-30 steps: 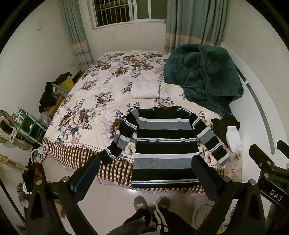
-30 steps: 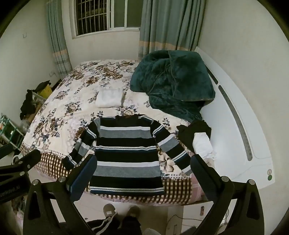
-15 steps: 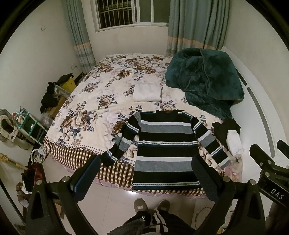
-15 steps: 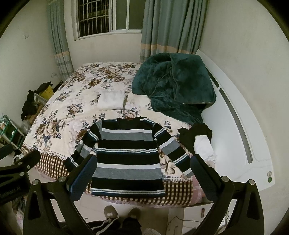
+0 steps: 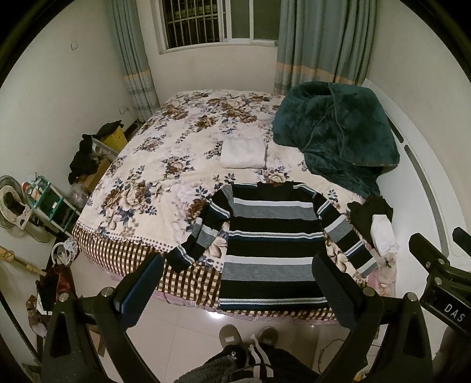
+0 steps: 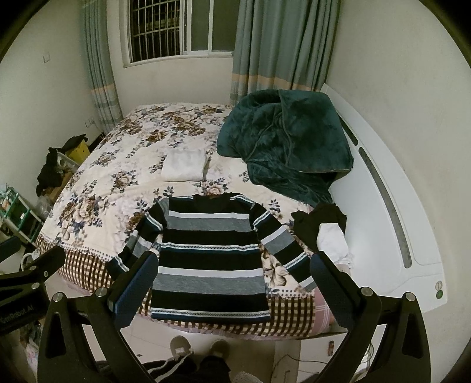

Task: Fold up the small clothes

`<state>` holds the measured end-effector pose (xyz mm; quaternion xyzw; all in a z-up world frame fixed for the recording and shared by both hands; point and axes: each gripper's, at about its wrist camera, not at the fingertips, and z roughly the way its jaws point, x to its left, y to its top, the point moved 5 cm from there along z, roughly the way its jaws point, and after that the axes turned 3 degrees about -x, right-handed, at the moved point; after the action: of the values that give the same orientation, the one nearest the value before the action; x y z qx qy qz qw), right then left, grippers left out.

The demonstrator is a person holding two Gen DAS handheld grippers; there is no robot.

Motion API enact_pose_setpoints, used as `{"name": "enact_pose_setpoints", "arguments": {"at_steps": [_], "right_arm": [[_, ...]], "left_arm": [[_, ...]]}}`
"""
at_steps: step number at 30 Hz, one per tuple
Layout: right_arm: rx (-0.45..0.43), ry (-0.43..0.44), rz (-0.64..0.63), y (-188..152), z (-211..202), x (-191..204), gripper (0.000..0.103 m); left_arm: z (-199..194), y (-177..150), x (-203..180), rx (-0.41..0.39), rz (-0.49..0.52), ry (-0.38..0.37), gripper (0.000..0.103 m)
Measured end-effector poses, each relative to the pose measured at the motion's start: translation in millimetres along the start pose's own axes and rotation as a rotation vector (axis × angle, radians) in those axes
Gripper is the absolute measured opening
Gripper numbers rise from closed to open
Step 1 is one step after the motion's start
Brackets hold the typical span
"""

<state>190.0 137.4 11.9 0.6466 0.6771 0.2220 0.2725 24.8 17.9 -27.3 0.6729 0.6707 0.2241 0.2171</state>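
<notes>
Floral bed holds the striped sweater flat, well beyond both gaping, empty tools.

White walls; barred window; tiled floor.

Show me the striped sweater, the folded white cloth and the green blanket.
striped sweater point(image 5: 273, 253): left wrist view, middle of its chest.
folded white cloth point(image 5: 243, 153): left wrist view, centre of its top.
green blanket point(image 6: 288, 132): right wrist view, middle of the heap.
</notes>
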Motion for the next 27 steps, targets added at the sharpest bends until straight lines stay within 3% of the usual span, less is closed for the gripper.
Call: {"name": "enact_pose_setpoints", "arguments": {"at_steps": [27], "right_arm": [[-0.012, 0.007, 0.002, 5.8, -7.8, 6.3, 0.103]], "left_arm": [[-5.3, 8.7, 2.4, -0.011, -0.001, 0.002, 0.103]]}}
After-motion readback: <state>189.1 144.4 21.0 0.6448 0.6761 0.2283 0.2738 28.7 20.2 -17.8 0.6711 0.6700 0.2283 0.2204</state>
